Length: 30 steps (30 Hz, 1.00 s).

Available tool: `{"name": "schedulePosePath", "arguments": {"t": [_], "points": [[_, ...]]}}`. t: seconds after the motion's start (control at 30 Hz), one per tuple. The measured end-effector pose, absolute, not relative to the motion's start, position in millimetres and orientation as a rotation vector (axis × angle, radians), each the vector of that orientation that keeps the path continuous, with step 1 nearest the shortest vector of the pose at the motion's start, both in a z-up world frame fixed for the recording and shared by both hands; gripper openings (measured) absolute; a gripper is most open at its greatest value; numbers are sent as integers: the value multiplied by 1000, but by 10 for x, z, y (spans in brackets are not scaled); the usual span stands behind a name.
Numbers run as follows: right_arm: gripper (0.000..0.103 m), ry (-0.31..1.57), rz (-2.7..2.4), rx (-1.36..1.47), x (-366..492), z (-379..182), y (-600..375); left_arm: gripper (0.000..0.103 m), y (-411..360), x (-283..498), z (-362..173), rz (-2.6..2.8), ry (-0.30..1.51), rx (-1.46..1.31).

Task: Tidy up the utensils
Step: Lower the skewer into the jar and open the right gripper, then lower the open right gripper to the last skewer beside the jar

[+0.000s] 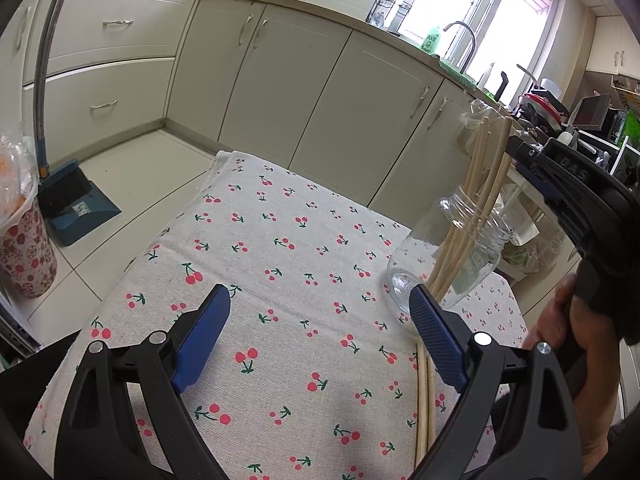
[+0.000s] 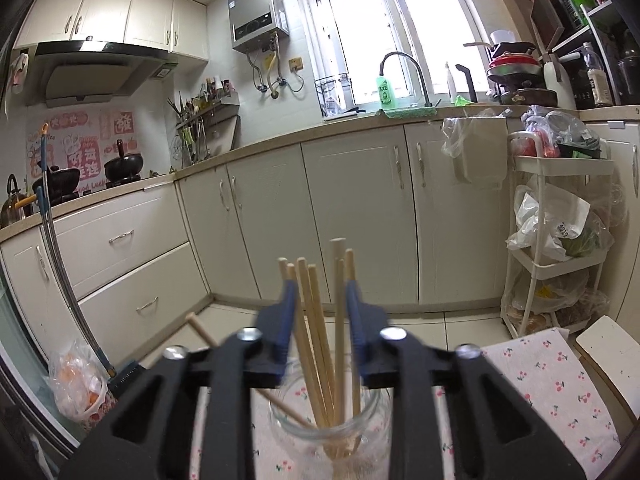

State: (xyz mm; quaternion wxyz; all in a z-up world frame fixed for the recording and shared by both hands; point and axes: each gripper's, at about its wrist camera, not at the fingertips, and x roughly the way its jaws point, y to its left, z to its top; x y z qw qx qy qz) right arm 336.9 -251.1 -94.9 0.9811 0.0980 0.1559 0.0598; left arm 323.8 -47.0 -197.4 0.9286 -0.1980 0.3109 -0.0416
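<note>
So the bundle of pale wooden chopsticks (image 2: 320, 320) is standing in the clear glass jar (image 2: 332, 432), leaning every which way against the rim. From the right wrist view they poke up right in the gap between the two blue pads of the right gripper (image 2: 318, 304). The pads are a little apart and I don't see them pressing on any stick, so nothing's clamped: the sticks just stand loose between the jaws, with one stray stick tilted way off to the left, outside them. The picture is a bit blurred there, so I can't rule out a light touch on the outermost sticks.

The left wrist view shows the same jar (image 1: 452, 256) sitting on the white cloth printed with red cherries (image 1: 280, 220), near its right side, with the sticks (image 1: 480, 184) fanning up and the right gripper (image 1: 520, 156) at their top ends, a person's hand (image 1: 568, 320) wrapped around its black handle.

Two more wooden chopsticks (image 1: 424, 408) are lying flat on the cloth, side by side, running under the right-hand pad of the left gripper (image 1: 320, 320). That one has its jaws wide apart with only cloth between them; the flat pair sits outside the gap, just by that pad.

Off the cloth, a blue dustpan with a black brush (image 1: 76, 200) stands on the floor tiles against the cream cabinets (image 1: 304, 88).
</note>
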Motion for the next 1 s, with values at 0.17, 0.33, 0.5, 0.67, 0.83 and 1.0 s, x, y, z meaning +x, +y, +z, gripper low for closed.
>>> {"name": "schedulePosePath", "arguments": {"t": [0.17,0.33,0.5,0.67,0.83,1.0], "points": [[39,322,98,220,3110,-924,-2600,87,-461,3232,-1965,-83,635,-409],[48,425,67,231,2781,-1098,-2679,88,-456,3233,-1965,-83,635,-409],[49,579,40,241,2516,-1384,-2729,88,-450,3229,-1962,-82,634,-410],[49,712,41,219,2330,-1619,-2685,88,-443,3225,-1955,-78,632,-411],[49,816,57,156,2381,-1773,-2555,88,-436,3225,-1956,-76,631,-413],[49,901,70,81,2513,-1888,-2403,88,-434,3220,-1953,-73,630,-414]]}}
